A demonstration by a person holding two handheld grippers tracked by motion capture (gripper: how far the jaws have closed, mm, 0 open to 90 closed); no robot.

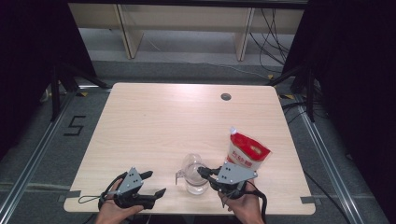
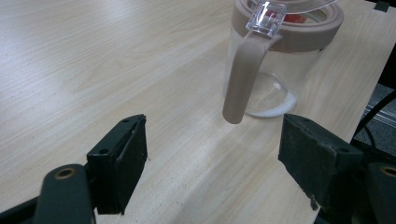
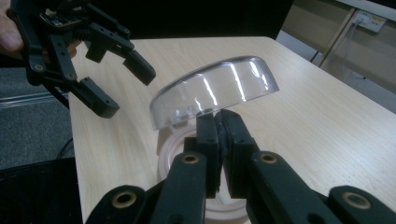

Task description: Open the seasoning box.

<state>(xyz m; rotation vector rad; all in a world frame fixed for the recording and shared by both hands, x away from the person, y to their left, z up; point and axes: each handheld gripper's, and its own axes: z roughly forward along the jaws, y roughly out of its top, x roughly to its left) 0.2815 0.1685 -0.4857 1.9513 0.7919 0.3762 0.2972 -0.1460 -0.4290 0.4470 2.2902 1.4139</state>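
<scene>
A clear jug (image 1: 194,176) with a beige rim (image 2: 303,32) and beige handle (image 2: 240,79) stands near the table's front edge, a thin white crescent showing at its base. My right gripper (image 3: 219,123) is shut on the edge of the jug's clear domed lid (image 3: 219,88), holding it tilted just above the beige rim (image 3: 170,149). My left gripper (image 1: 156,183) stands open to the jug's left, its jaws wide apart with nothing between them. In the left gripper view the handle faces my left gripper (image 2: 212,154), a short way beyond the pads.
A red and white bag (image 1: 246,154) stands upright just right of the jug, behind my right hand. The pale wooden table (image 1: 163,121) has a round cable hole (image 1: 226,96) near its far edge. Dark frames and cables flank both sides.
</scene>
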